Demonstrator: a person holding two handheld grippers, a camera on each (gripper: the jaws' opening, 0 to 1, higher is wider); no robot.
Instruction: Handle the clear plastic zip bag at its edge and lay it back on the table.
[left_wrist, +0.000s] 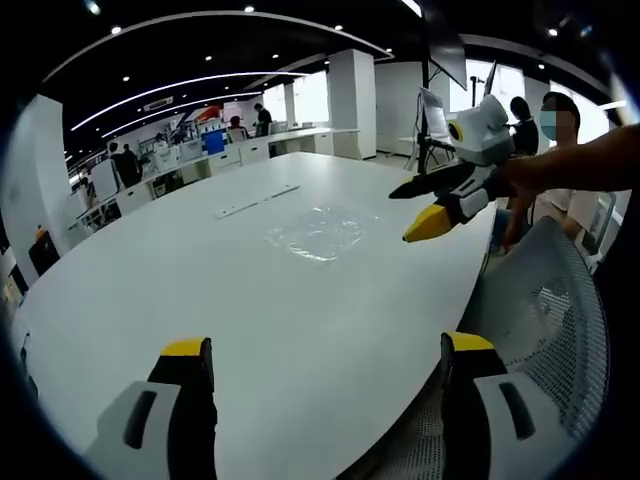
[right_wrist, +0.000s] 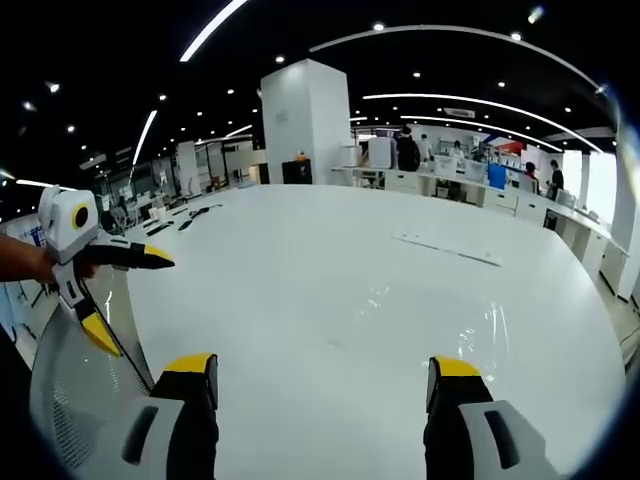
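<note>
My left gripper (left_wrist: 325, 365) and right gripper (right_wrist: 323, 380) are spread, holding nothing; the zip bag (left_wrist: 318, 234) lies ahead on the bench (left_wrist: 200, 290). Its slick film could slip.

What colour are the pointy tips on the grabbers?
Yellow tips on both the left gripper and right gripper, clearest in the left gripper view.

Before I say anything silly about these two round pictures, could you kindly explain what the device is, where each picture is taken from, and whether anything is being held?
A person holds a two-jaw gripper in each hand, and each carries a fisheye camera looking along its jaws. In the left gripper view, the left gripper rises from the bottom, open and empty. Ahead, on the white table, lies the clear plastic zip bag, and the right gripper reaches in near it, open. The right gripper view shows its own jaws, also open, holding nothing. A mesh chair stands beside the table.
</note>
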